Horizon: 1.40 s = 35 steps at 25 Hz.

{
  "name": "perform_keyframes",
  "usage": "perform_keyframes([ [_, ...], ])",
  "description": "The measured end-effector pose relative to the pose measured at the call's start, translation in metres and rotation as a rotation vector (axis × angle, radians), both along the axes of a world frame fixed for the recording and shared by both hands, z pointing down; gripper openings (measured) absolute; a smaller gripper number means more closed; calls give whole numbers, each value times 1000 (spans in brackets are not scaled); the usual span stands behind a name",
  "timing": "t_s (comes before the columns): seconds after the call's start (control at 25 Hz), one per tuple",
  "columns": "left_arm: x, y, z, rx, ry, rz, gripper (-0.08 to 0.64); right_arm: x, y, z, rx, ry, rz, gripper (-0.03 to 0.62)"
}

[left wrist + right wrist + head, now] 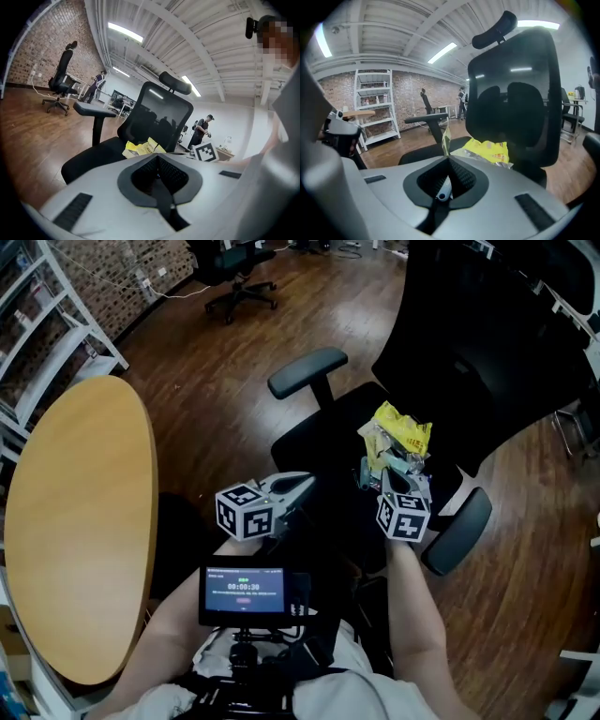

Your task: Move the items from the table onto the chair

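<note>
A black office chair (328, 432) carries yellow snack bags (403, 430) on its seat. My right gripper (384, 474) is over the seat right beside those bags. It is shut on a thin greenish packet (446, 138) that stands edge-on out of the closed tips (448, 157). A small white tube with a blue end (443, 187) lies in the hollow behind the pads. The yellow bag (490, 151) lies just past the tips. My left gripper (305, 486) hovers at the seat's front edge, shut with nothing in it (158, 157). The bags (140, 148) show beyond it.
A round wooden table (84, 521) stands at the left. The chair's armrests (307, 371) (457, 531) flank the seat, and its tall mesh back (487, 343) rises behind. Dark wood floor surrounds it. White shelving (37, 324) and another chair (239, 282) stand far off.
</note>
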State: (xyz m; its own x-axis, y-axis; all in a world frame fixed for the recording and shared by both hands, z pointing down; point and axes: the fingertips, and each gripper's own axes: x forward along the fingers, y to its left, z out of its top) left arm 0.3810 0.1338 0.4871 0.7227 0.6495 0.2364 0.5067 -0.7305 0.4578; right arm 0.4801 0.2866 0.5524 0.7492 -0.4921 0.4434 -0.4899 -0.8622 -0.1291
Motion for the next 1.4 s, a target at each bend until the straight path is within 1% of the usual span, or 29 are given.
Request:
perform_keyframes([
  [0.16,-8,-7,5,4,-21,-3,9,16,11,28,45,-91,91,5],
  [0.24,-11,-12,8,11,-28,-13,9,20,19,36,48,-108,132,13],
  [0.28,-12,-15,9,13,-31,-19,10,21,23,38,43,-106,148,47],
  [0.32,-13,-19,10,11,-34,-29,9,21,26,37,39,-98,159,153],
  [0.36,-13,-23,10,4,-37,-44,9,22,27,33,37,-81,166,172],
  [0.44,-13,-34,7,-20,-38,-80,9,24,28,19,35,-24,169,192],
  [0.52,-11,-45,-2,-43,-26,-112,9,27,25,0,41,43,158,192],
  [0.6,-10,-56,-13,-59,-3,-137,9,27,14,-21,81,102,121,190],
  [0.76,-16,-77,-40,-71,46,-191,9,19,-28,-64,194,171,-10,189],
  [0.84,-21,-88,-56,-76,75,-223,9,9,-60,-88,248,191,-112,170],
  [0.92,-27,-102,-77,-90,121,-262,9,-5,-95,-115,299,216,-228,148],
  [1.0,-34,-121,-106,-103,180,-300,9,-20,-128,-146,340,254,-327,76],
  [1.08,-42,-142,-137,-103,229,-334,9,-37,-162,-180,386,287,-423,21],
  [1.16,-55,-160,-161,-88,250,-362,9,-59,-197,-210,434,297,-551,3],
  [1.24,-67,-169,-178,-67,271,-379,9,-87,-229,-233,475,295,-704,2],
  [1.32,-79,-173,-189,-48,298,-394,9,-113,-252,-249,511,295,-844,2],
  [1.4,-94,-179,-196,-15,320,-429,9,-139,-273,-260,545,286,-959,2],
])
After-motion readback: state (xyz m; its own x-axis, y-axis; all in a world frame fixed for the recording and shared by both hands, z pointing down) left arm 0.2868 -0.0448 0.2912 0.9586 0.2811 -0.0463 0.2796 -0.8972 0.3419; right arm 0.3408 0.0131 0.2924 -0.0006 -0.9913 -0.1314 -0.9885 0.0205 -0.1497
